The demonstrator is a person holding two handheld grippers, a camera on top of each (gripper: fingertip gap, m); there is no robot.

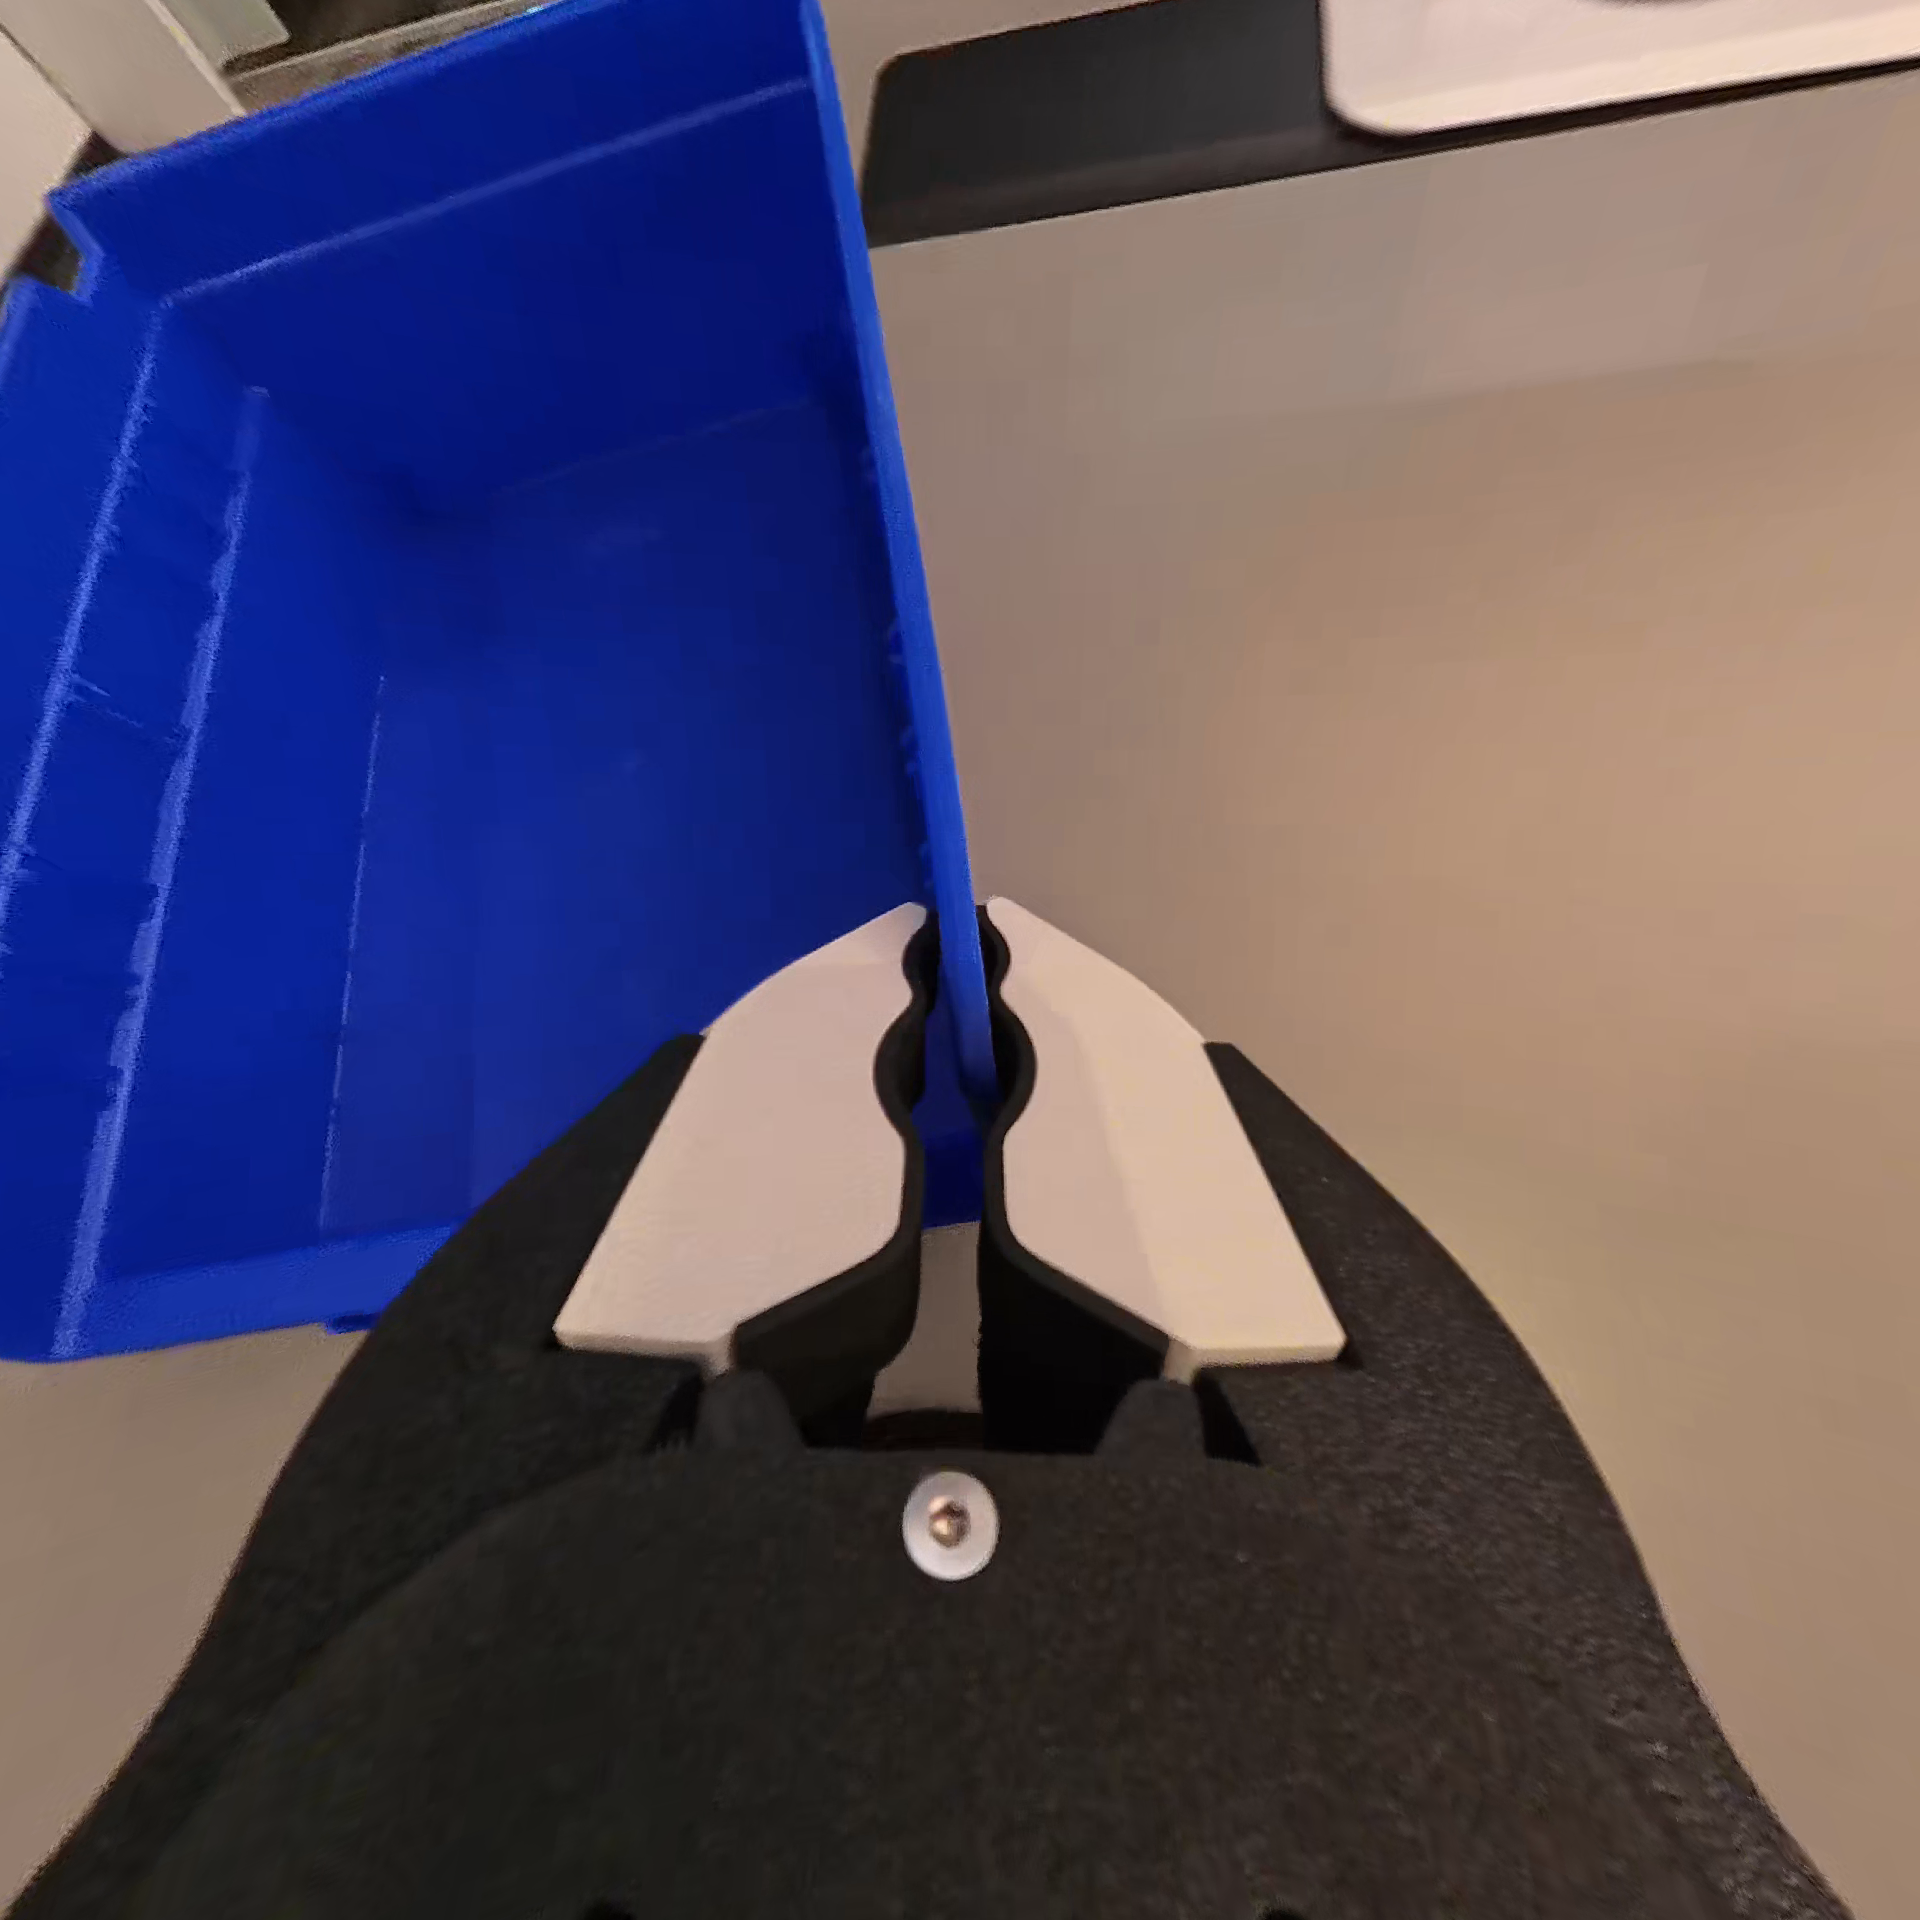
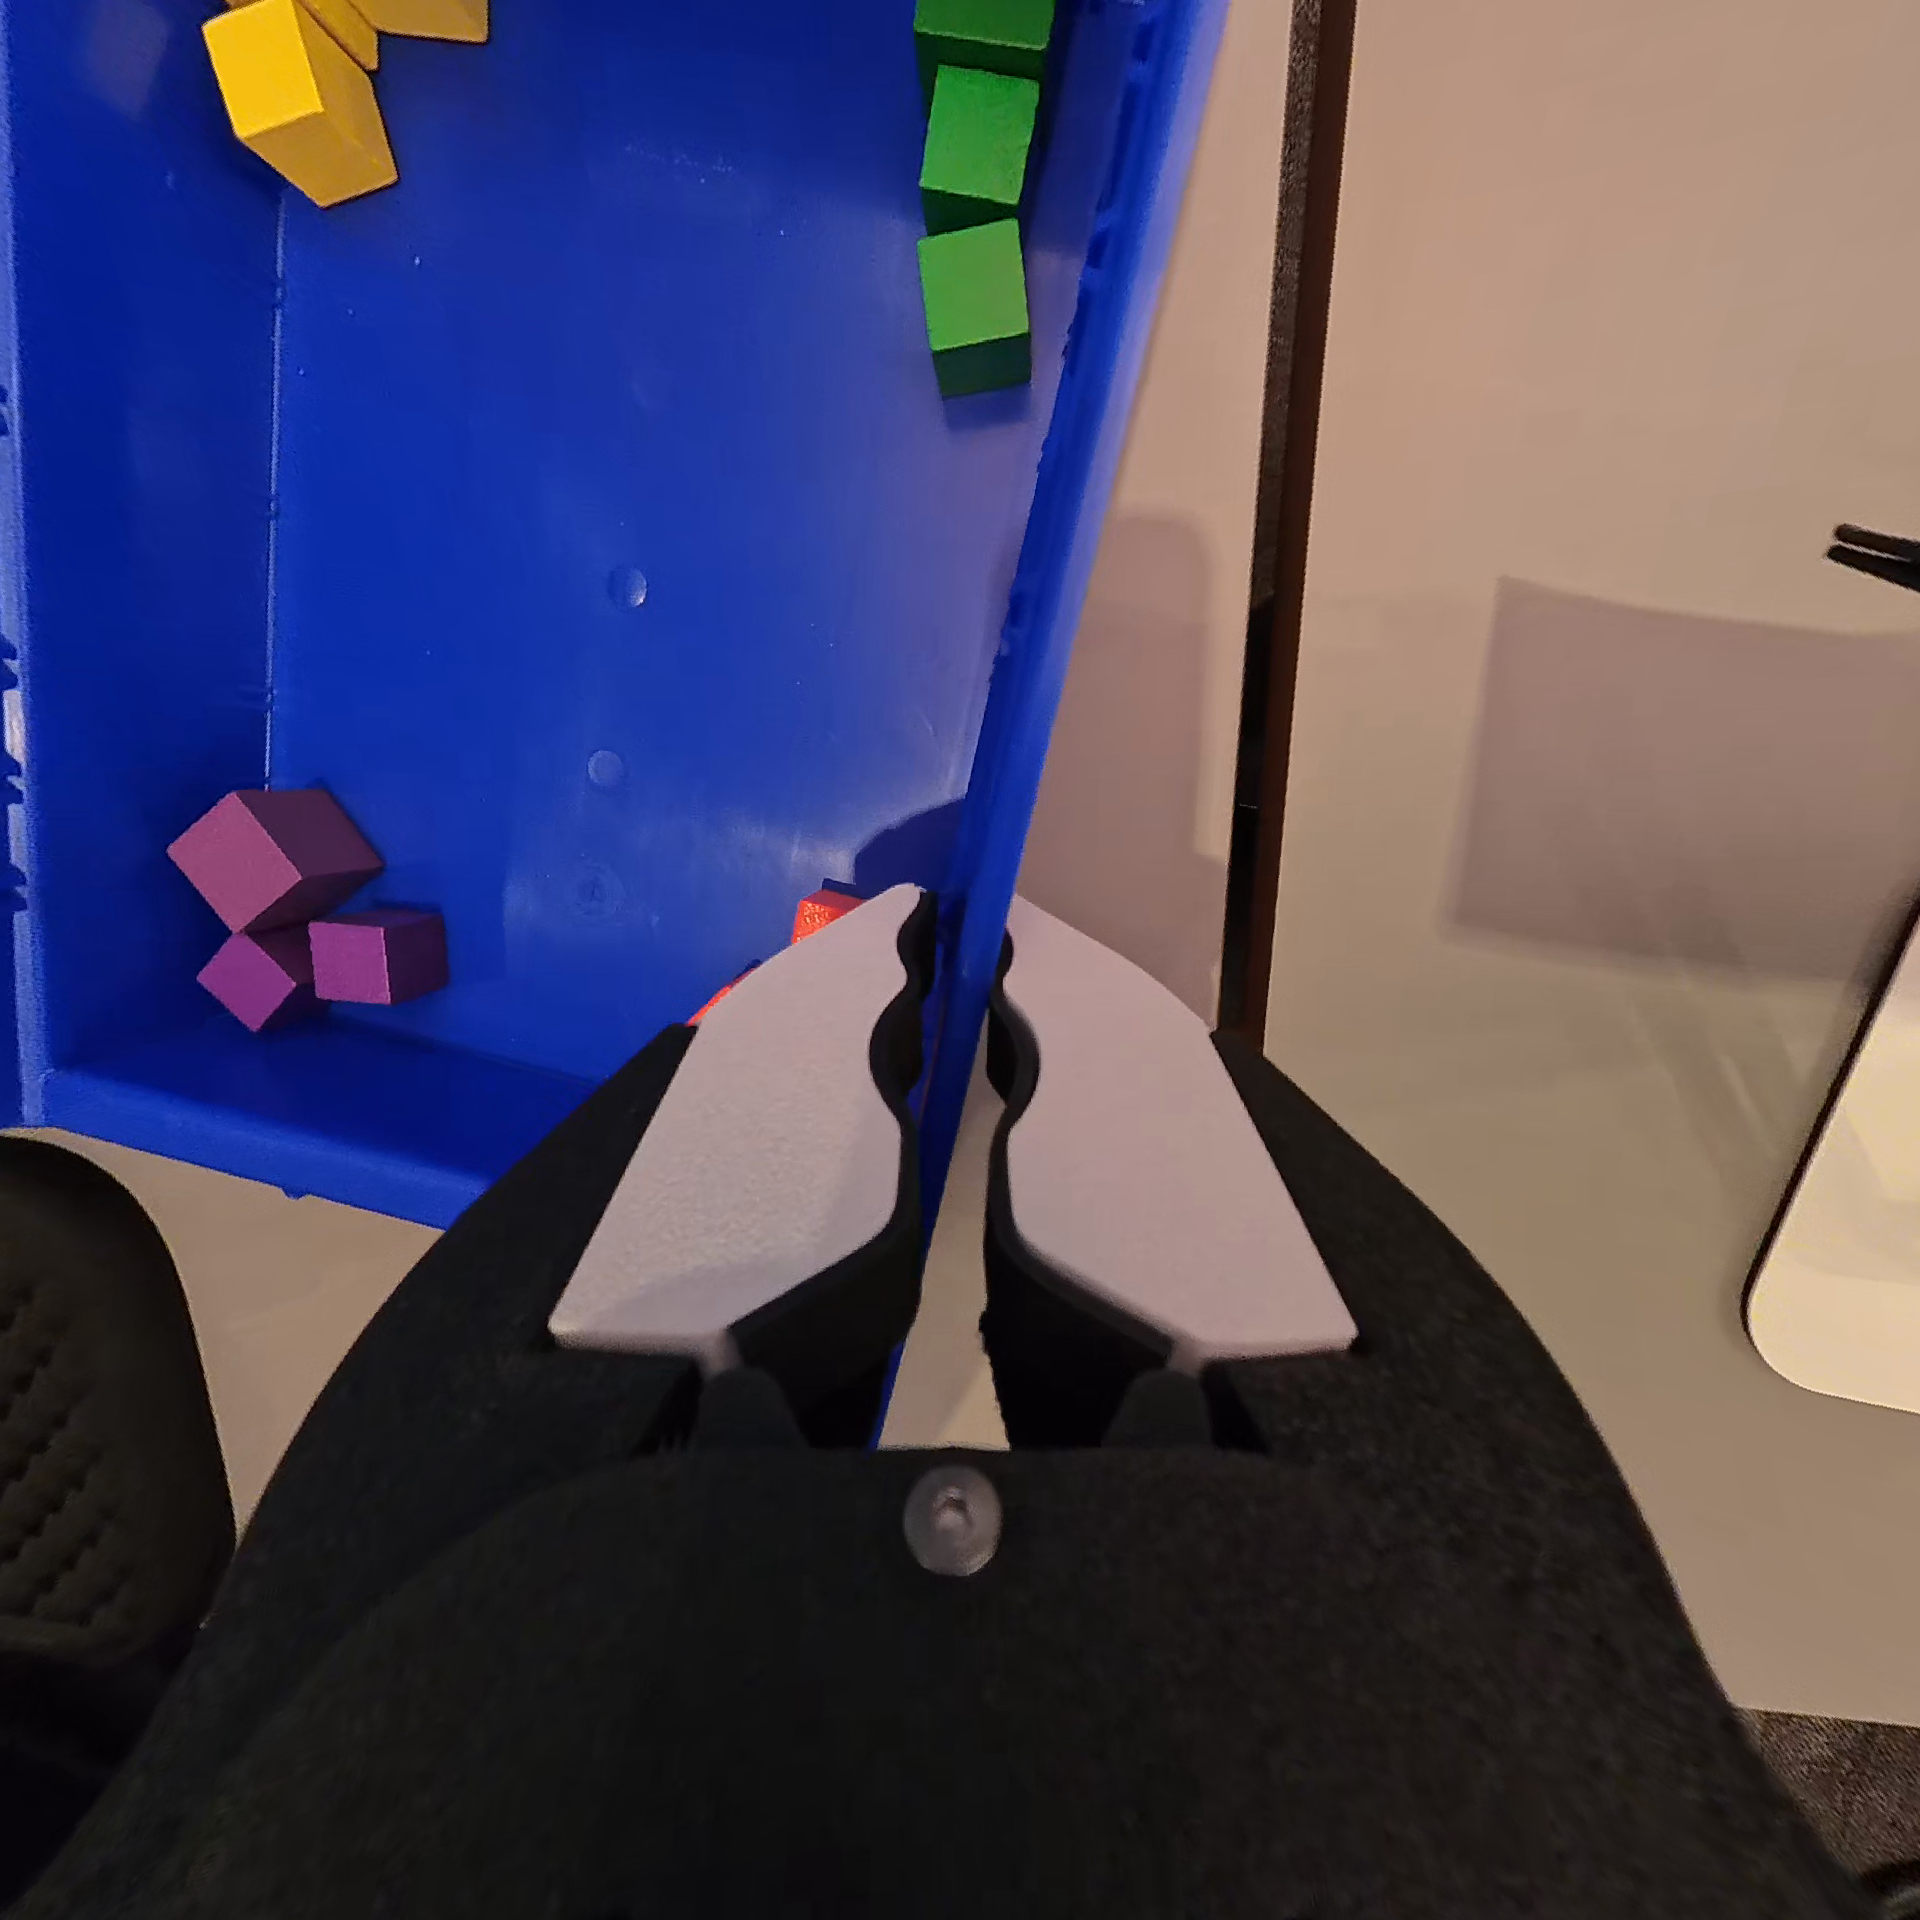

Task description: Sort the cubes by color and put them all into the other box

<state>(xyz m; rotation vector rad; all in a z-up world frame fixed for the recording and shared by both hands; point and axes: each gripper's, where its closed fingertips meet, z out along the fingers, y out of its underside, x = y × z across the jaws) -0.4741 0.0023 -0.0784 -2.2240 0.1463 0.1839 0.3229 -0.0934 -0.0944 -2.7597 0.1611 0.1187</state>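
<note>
Fingers of left gripper [image 1: 956,925] pinch empty bin [image 1: 499,623] wall; right gripper [image 2: 961,914] pinches cube-filled bin [image 2: 623,520] wall.

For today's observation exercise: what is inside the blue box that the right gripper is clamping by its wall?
Inside the blue box: yellow cubes far left, green cubes along the right wall, purple cubes near left. The right gripper covers most of the red cubes, so their number cannot be told.
</note>
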